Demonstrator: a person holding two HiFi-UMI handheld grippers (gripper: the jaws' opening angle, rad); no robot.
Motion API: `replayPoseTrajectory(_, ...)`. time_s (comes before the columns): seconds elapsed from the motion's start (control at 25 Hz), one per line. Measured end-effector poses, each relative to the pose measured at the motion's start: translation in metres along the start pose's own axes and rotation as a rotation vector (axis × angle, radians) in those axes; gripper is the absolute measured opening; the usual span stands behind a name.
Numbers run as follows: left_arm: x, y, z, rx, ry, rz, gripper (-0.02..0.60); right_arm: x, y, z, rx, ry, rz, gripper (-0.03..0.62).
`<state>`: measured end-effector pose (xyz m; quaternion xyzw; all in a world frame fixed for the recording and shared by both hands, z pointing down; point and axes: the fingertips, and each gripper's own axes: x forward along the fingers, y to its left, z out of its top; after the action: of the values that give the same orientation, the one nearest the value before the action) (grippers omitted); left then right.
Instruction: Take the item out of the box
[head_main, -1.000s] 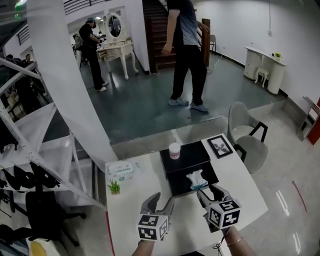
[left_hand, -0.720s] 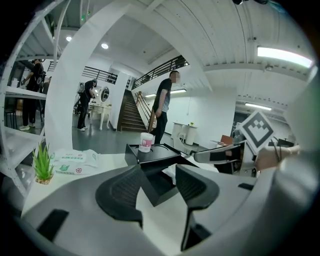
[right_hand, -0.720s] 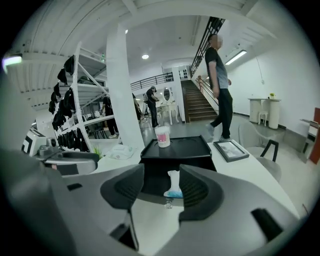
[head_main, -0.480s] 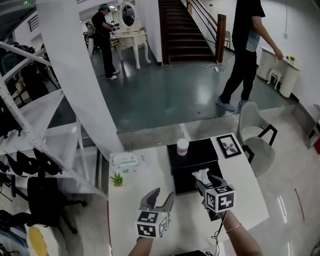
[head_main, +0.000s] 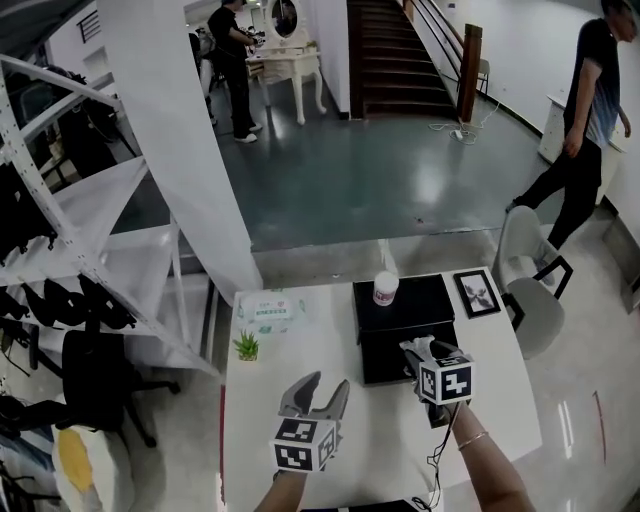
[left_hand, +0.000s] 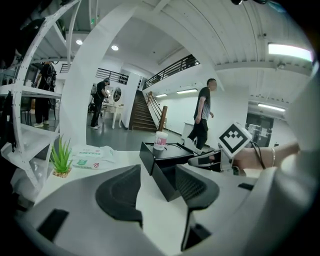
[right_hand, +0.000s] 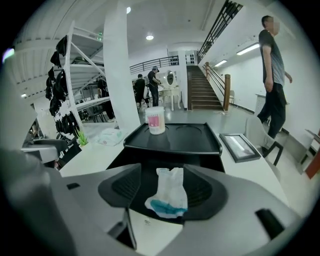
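Note:
An open black box (head_main: 384, 362) sits on the white table (head_main: 260, 400), with its lid (head_main: 415, 300) lying behind it. A crumpled white packet with a blue end (right_hand: 170, 194) stands in the box. My right gripper (head_main: 422, 350) reaches down into the box. Its jaws have just been opening and now stand open on either side of the packet, with a gap at the left pad. My left gripper (head_main: 327, 383) hovers over the table to the left of the box, open, with nothing between its fingers. In the left gripper view the right gripper (left_hand: 206, 160) shows at the box's far side.
A white cup (head_main: 385, 290) stands on the lid. A framed picture (head_main: 477, 293) lies to the right of the lid. A small green plant (head_main: 246, 346) and a wipes pack (head_main: 270, 310) sit at the table's left. A chair (head_main: 530, 285) stands past the right edge; a person (head_main: 585, 110) walks beyond.
My right gripper has moved forward and down over the box, and its jaws now flank the white packet. The left gripper shifted only slightly. The person behind walked off to the right.

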<state>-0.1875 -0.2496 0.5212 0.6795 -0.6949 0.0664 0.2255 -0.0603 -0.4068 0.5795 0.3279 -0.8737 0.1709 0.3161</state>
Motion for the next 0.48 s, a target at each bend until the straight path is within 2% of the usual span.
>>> replayPoseTrajectory(0.48,-0.001,0.011,-0.005,-0.055,0.001,0.041,0.195,0.030,-0.013,-0.012,-0.030,0.139,-0.013,0.307)
